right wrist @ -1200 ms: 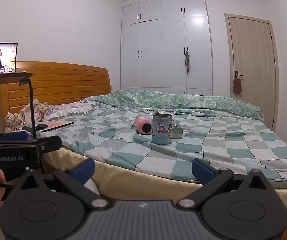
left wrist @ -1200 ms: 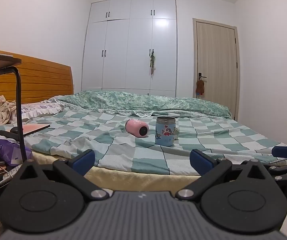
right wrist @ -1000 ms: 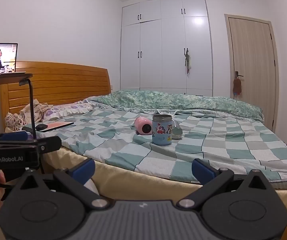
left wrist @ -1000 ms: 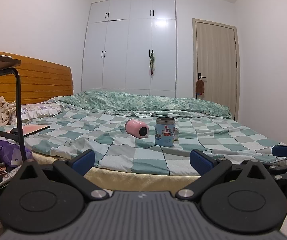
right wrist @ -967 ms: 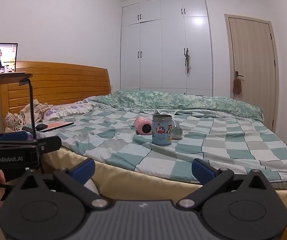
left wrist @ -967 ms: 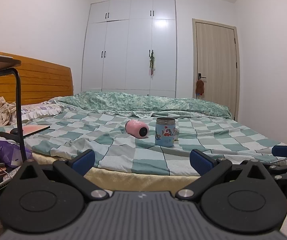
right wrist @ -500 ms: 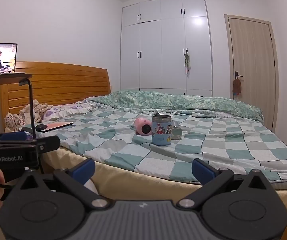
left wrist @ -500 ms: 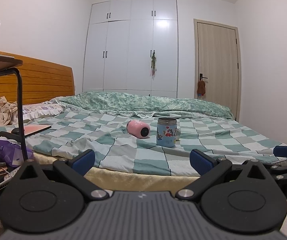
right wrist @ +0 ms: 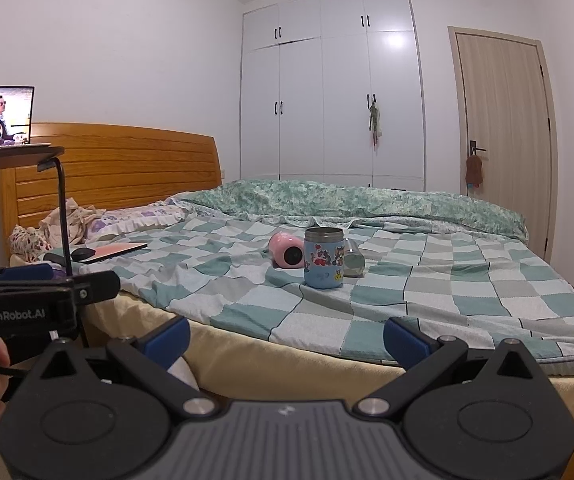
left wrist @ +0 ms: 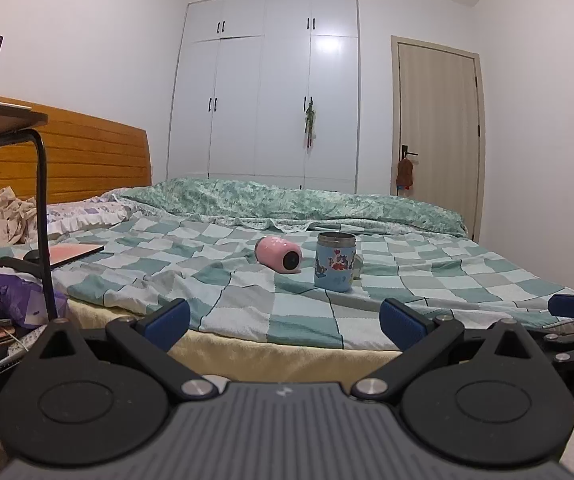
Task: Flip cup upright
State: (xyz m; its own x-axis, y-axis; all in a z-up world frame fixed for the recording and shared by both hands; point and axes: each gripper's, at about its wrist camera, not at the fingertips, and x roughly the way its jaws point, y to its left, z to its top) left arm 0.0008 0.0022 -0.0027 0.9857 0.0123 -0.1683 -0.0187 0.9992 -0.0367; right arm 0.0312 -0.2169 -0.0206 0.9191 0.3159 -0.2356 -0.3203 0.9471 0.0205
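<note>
A pink cup (left wrist: 278, 254) lies on its side on the checked bedspread, mouth toward me; it also shows in the right wrist view (right wrist: 286, 251). A blue cartoon cup (left wrist: 334, 267) stands upright just right of it, also in the right wrist view (right wrist: 323, 263). A small greyish cup (right wrist: 353, 263) lies behind the blue one. My left gripper (left wrist: 285, 322) is open and empty, short of the bed edge. My right gripper (right wrist: 286, 340) is open and empty, also short of the bed edge.
The bed (left wrist: 427, 276) has a green duvet bunched at the far side. A black stand pole (left wrist: 45, 224) and a bedside clutter pile (left wrist: 3, 296) are on the left. A pink tablet (right wrist: 117, 249) lies on the bed's left. The left gripper's body (right wrist: 27, 300) shows at the left of the right wrist view.
Both views have shifted very slightly; the cups sit marginally lower and right in the left wrist view. The cups have not moved and both grippers stay open.
</note>
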